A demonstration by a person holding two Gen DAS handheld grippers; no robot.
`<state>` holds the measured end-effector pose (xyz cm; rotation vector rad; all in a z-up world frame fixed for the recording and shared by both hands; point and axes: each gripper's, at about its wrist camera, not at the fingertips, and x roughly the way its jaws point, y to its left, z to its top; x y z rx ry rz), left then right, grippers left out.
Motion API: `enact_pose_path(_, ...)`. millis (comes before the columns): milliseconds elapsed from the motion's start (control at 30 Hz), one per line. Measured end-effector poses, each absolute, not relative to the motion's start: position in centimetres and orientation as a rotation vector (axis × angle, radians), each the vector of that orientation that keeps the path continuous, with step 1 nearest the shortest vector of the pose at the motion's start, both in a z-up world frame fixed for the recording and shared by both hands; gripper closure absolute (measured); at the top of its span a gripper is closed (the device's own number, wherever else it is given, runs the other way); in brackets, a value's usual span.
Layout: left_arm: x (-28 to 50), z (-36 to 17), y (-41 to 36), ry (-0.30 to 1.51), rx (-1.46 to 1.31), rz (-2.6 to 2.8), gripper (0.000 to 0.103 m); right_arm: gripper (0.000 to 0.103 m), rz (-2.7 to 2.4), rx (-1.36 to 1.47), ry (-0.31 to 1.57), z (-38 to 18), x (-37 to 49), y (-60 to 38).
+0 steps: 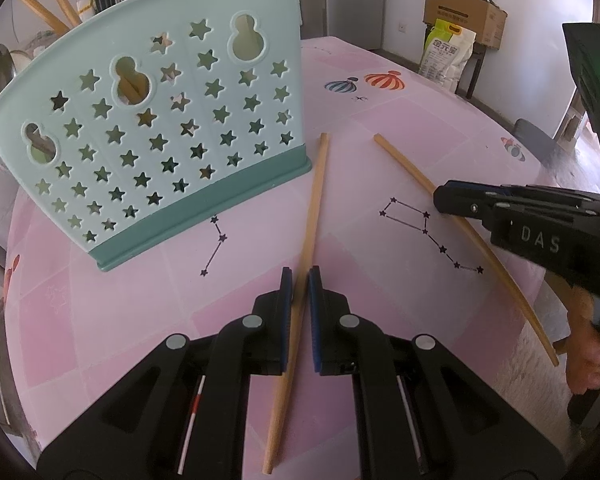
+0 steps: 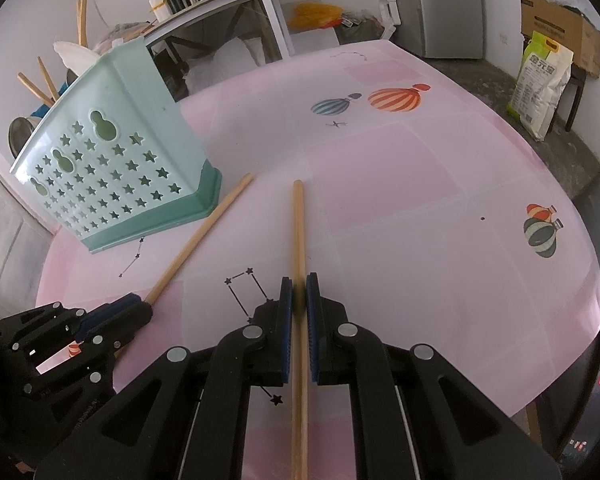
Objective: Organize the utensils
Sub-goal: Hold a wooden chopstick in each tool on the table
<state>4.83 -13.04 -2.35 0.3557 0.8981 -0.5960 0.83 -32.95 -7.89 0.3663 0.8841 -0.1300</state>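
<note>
Two wooden chopsticks lie on the pink desk (image 2: 400,208), and each one is pinched. The left chopstick (image 1: 314,208) runs up from between the jaws of the left gripper (image 1: 300,280), its far tip ending near the lower right corner of the green utensil holder (image 1: 152,120). The right chopstick (image 2: 299,232) runs straight ahead from the right gripper (image 2: 299,288), whose jaws are closed on it too; its far end points out across bare desk, apart from the holder. In both wrist views the blue pads sit tight against the wood, so I read both as firm grips and not mere straddling.

The holder stands upright at the left of the desk, its star-punched face toward the cameras, and a few other wooden sticks already poke out of its top (what else is inside cannot be made out through the holes).

The step in hand looks like the pick-up: both chopsticks are grasped but seem to lie on the desk, not yet lifted. Next, each must be raised, tipped toward vertical and carried over the holder's open rim, then lowered into a compartment before the jaws release. The long free ends could swing into the holder's wall or into each other, so the two hands probably ought to go one at a time.
</note>
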Motion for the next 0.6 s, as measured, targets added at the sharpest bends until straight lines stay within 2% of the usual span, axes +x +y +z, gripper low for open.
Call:
enact_pose_path(300,4.3,-1.9,-9.6,1.011,0.315,-0.625,0.096,0.096,-0.128,0.397,0.878,-8.0,0.6,-33.7)
enact_pose_path(467,5.4,-1.2,-8.7,1.034,0.232,-0.687,0.084,0.096,-0.118,0.407,0.878,-8.1,0.6,-34.0)
enact_pose_path(600,6.5,-1.0,-9.9,1.035,0.237,-0.710,0.082,0.096,-0.111,0.417,0.875,-8.2,0.6,-34.2)
